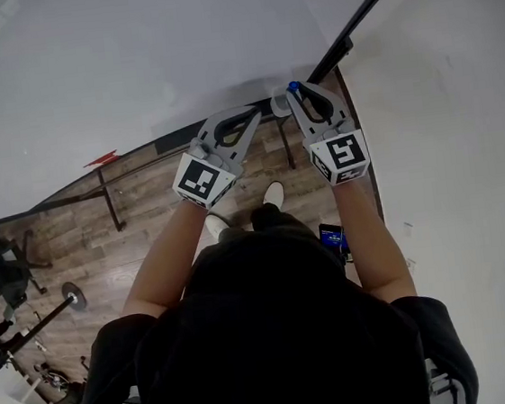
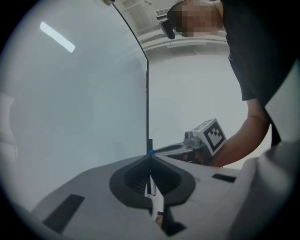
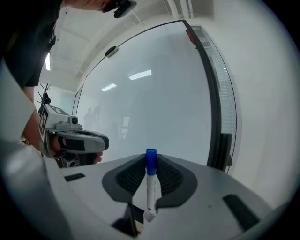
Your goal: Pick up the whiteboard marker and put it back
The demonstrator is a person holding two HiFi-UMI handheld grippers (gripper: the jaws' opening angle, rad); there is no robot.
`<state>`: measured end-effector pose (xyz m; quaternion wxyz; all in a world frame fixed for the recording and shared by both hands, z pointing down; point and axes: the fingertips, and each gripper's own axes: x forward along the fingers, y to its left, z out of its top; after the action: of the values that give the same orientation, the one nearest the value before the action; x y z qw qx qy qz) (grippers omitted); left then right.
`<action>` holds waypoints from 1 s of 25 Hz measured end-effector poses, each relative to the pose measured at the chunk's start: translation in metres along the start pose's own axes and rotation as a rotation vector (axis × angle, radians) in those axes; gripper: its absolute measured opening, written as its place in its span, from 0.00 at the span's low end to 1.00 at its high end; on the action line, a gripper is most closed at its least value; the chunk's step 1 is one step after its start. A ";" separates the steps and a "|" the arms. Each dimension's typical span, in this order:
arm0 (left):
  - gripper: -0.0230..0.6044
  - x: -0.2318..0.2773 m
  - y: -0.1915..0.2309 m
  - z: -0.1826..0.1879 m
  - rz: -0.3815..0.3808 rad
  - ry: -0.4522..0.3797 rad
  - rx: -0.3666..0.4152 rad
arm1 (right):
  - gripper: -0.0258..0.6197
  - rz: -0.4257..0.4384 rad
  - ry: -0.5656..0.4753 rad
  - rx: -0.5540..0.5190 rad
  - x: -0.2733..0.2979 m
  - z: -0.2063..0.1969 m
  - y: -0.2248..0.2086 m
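Blue-capped whiteboard marker (image 3: 150, 180) is in your right gripper (image 3: 151, 158). The 2 pads are clamped on the barrel, with the cap poking out past the tips toward the whiteboard (image 3: 154, 93). Step 1 of 2, the pick-up, looks done. Step 2, putting it back, isn't: the marker is in the air near the board, resting on nothing. Your left gripper (image 2: 150, 158) has its 2 jaws closed together with nothing between them, just beside the right one. Can't tell where the marker's resting spot is. My guess is the dark strip (image 1: 173, 142) along the board's lower edge.
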<state>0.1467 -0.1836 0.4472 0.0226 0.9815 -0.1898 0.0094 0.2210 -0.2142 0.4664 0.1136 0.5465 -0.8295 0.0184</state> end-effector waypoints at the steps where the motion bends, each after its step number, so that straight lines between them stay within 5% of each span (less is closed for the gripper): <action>1: 0.04 0.003 0.000 -0.003 0.000 0.004 -0.001 | 0.14 -0.004 0.007 0.005 0.002 -0.005 -0.003; 25: 0.04 0.033 0.000 -0.023 0.076 0.007 -0.022 | 0.14 0.059 0.227 0.029 0.042 -0.124 -0.016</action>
<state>0.1775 -0.1951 0.4715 0.0336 0.9733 -0.2268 0.0116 0.2403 -0.2396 0.5944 0.1986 0.5180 -0.8266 0.0954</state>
